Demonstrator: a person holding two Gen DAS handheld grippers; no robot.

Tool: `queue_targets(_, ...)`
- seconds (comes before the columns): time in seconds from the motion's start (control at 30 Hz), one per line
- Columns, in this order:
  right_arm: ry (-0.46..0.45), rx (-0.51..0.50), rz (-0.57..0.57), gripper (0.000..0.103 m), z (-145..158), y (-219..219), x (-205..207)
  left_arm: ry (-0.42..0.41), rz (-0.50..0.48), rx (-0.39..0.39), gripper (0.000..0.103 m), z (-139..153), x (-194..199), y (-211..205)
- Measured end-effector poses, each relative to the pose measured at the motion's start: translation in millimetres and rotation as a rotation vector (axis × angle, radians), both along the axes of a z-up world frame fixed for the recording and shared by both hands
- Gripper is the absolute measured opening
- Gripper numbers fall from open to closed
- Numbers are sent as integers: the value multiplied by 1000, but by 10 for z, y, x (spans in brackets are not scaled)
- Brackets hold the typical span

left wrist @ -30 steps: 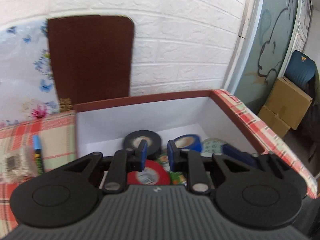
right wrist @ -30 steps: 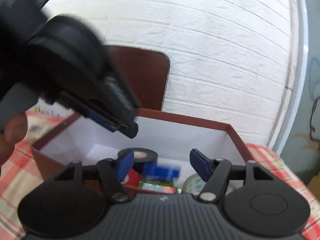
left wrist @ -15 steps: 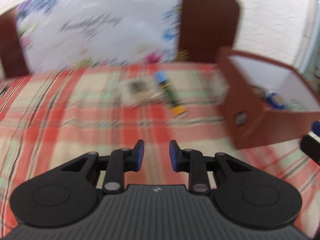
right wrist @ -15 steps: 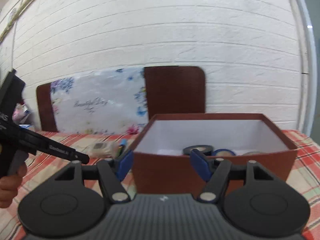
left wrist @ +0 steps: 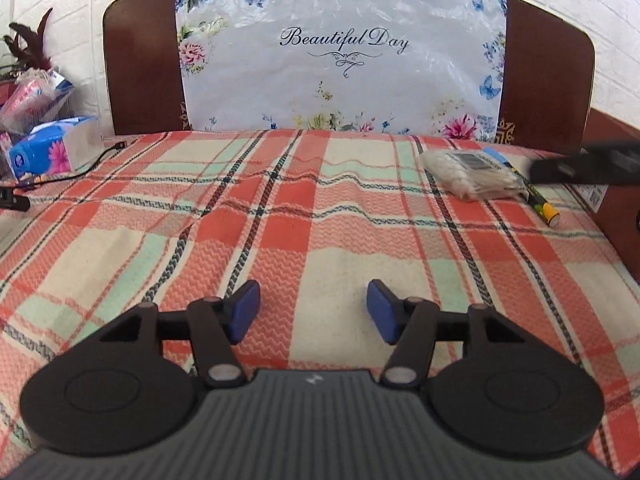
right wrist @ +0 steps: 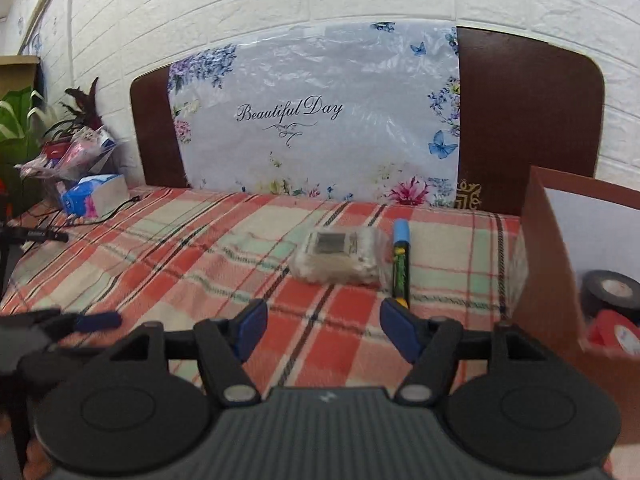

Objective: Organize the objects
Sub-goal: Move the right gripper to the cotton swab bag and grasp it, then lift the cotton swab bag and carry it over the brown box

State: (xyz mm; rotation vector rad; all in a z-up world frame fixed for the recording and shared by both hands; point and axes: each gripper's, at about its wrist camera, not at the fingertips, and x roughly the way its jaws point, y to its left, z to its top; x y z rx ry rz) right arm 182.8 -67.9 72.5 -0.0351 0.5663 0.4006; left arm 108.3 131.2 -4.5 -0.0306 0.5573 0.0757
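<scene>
left gripper (left wrist: 313,311): blue pads spread wide, nothing between them, over the near middle of the plaid cloth (left wrist: 320,224); in the right wrist view its blurred tip shows at the near left
right gripper (right wrist: 323,330): pads (right wrist: 251,330) spread wide, nothing held, over the near right part of the cloth; in the left wrist view its dark blurred body enters at the right edge
marker (right wrist: 400,262): blue cap, green/black barrel, yellow end; flat on the cloth toward the far right, cap pointing away, yellow end toward the right gripper
clear bag (right wrist: 340,254): small packet of pale contents with a dark label on top; just beside the marker on its left, appears to touch it
brown box (right wrist: 548,280): at the right edge of the cloth, open top, white inside; right of the marker, apart from it
black tape roll (right wrist: 610,290): inside the box
red tape roll (right wrist: 614,332): inside the box, nearer than the black one, touching it
tissue pack (left wrist: 52,150): blue/pink, far left edge, with a black cable (left wrist: 86,168) running beside it
headboard (left wrist: 140,68): brown, along the far edge, floral "Beautiful Day" sheet (left wrist: 344,56) across its middle
</scene>
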Motion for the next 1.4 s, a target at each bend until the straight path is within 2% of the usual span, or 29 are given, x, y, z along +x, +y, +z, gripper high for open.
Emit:
queue_targets(0.07,23,13,-30,77,-39,113,342,-5,2,-21,61,-17,5,36)
queue_targets(0.13,82,35,-20,77,-140,210,679,-7,4,-30,61,-37,4,50)
queue_targets(0.23,180,-83,-70,76,-381,405,1050,-6,3,-33,61,-55,8,59)
queue_targets(0.3,169,-82,-89,72,-439,425,1051,-6,3,-36,61,-57,10,61)
queue_targets(0.43,151,-102,-29,72,-451,403,695,-4,2,-37,61,-54,16,68)
queue_targets(0.63,119,-124,100,72,-424,-44,-477,2,4,-18,62,-37,18,38)
queue_targets(0.8,101,-134,80,74,-380,-488,-1265,10,5,9,64,-28,29,6)
queue_targets(0.83,98,-133,62,82,-368,-554,-1366,12,8,17,66,-28,30,-1)
queue_targets(0.87,94,-123,54,87,-351,-610,-1452,15,11,24,67,-26,32,-10)
queue_targets(1.07,69,-67,30,89,-257,-864,-1792,42,50,79,78,-15,52,-65)
queue_targets(1.23,64,-39,24,89,-248,-957,-1901,83,88,146,78,55,-10,-188)
queue_targets(1.3,65,-34,27,89,-251,-984,-1931,122,84,100,76,122,-90,-239)
queue_targets(1.4,79,-30,36,90,-289,-1012,-1924,155,-66,-37,71,277,-261,-434)
